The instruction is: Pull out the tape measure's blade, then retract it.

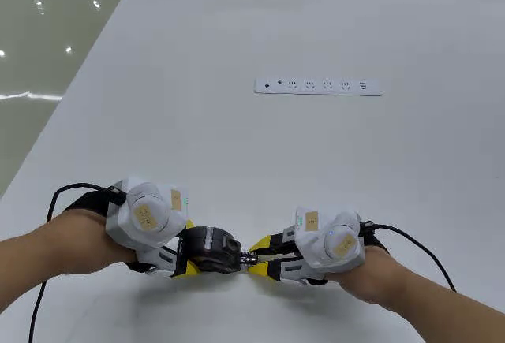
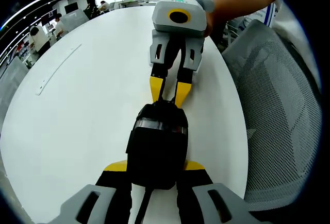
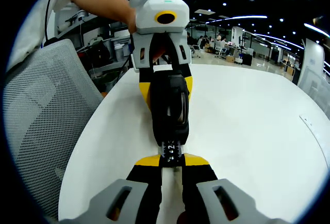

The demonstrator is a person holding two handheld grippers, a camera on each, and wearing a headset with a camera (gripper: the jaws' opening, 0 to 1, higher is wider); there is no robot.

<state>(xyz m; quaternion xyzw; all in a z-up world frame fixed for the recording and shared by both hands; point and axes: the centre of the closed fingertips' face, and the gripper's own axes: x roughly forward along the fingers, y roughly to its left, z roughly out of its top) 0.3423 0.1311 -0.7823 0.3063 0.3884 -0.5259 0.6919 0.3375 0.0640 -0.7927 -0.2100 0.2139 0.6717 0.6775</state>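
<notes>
A black tape measure (image 1: 211,250) lies near the table's front edge, and my left gripper (image 1: 188,259) is shut on its body. In the left gripper view the case (image 2: 157,144) sits between my yellow-tipped left gripper (image 2: 156,166) jaws. My right gripper (image 1: 259,255) faces it from the right, shut on the blade's end. The right gripper view shows a short length of blade (image 3: 171,151) with printed numbers coming out of the case (image 3: 169,105) into my right gripper (image 3: 172,160). The two grippers are nearly tip to tip.
A white power strip (image 1: 318,86) lies flat further back on the white table (image 1: 237,122). A grey mesh chair (image 2: 278,116) stands beside the table's front edge. People and desks are far in the background.
</notes>
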